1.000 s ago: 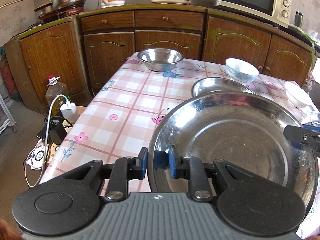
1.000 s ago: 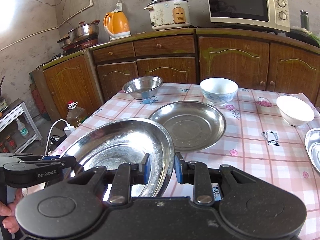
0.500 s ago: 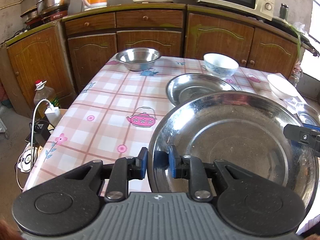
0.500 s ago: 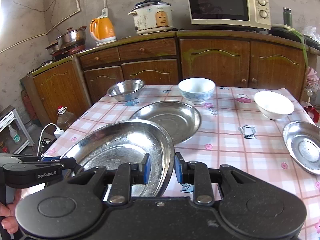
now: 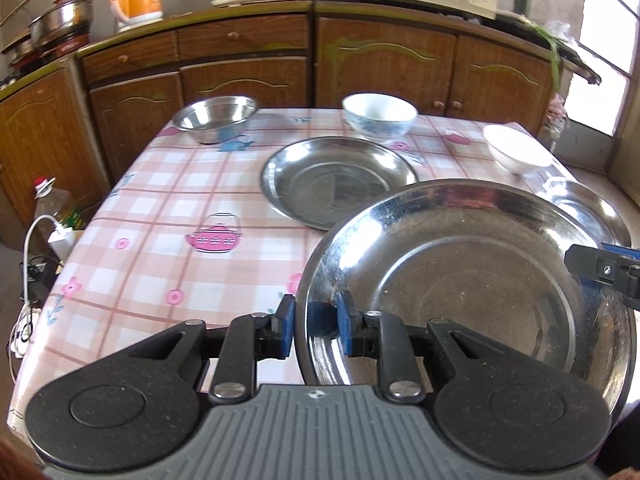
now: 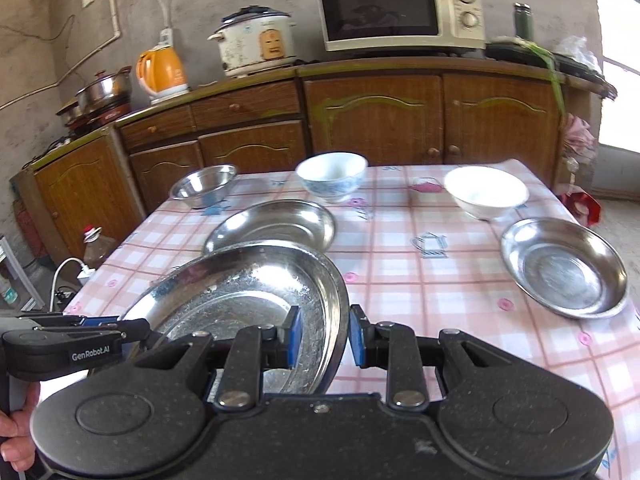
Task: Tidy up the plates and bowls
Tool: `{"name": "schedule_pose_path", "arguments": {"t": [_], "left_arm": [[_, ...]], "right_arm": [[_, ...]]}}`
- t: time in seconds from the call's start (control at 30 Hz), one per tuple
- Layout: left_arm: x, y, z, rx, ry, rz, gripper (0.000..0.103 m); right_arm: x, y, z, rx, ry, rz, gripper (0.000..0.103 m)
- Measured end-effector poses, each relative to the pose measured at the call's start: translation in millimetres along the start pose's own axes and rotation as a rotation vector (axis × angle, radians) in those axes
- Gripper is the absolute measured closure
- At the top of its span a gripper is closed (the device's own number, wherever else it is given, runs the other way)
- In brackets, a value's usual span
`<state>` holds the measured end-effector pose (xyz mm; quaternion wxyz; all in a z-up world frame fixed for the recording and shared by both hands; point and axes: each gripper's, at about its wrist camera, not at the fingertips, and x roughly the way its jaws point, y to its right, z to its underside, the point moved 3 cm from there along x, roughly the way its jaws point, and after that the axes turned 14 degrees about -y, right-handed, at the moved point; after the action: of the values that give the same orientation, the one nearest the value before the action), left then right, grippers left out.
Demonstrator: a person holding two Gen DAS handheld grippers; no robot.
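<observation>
1. Large steel plate (image 5: pixel 472 280) carried above the near part of the desk (image 5: pixel 168 208), rim clamped on both sides: left tool (image 5: pixel 316 322) on its left edge, right tool (image 6: pixel 322 336) on its right edge.
2. Left tool: one blue pad outside the rim, the other inside the dish, pressed together on the metal. Right tool: same arrangement on the opposite rim; narrow gap filled by the plate's edge.
3. Held level or nearly so, dish side up, clear of the cloth as far as can be judged; underside not visible.
4. Key relation: second steel plate (image 5: pixel 340 180) lying flat on the desk straight ahead and slightly left of the carried plate, its near rim already hidden behind the carried plate's far rim in both views.
5. Likely target for stacking, being of similar shape; needs forward travel, then a level descent so one nests into the other.
6. Both tools about equally far from that target, since the load spans between them; no single side nearer.
7. Elsewhere on the desk: smaller steel plate (image 6: pixel 562 266) to the right, steel bowl (image 5: pixel 216 116) at the far left, patterned bowl (image 5: pixel 380 114) and white bowl (image 5: pixel 514 154) at the far side, all well apart from the path ahead.
8. Risk, as a judgement: uneven release tilting the plate and sliding it off centre.
</observation>
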<state>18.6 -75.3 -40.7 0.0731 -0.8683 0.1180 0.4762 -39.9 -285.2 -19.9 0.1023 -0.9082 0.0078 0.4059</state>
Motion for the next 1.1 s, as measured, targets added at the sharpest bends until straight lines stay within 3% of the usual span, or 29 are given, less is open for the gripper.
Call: {"name": "schedule_pose_path", "arguments": {"t": [0.4, 1.1], "left_arm": [[20.1, 32.8, 7.6, 0.060, -0.037, 0.029, 0.081], [65.9, 72.7, 7.2, 0.125, -0.112, -0.024, 0.080]], "right_arm": [[6.8, 38.9, 15.1, 0.071, -0.017, 0.021, 0.071], [53.7, 84.1, 22.8, 0.135, -0.068, 0.033, 0.071]]}}
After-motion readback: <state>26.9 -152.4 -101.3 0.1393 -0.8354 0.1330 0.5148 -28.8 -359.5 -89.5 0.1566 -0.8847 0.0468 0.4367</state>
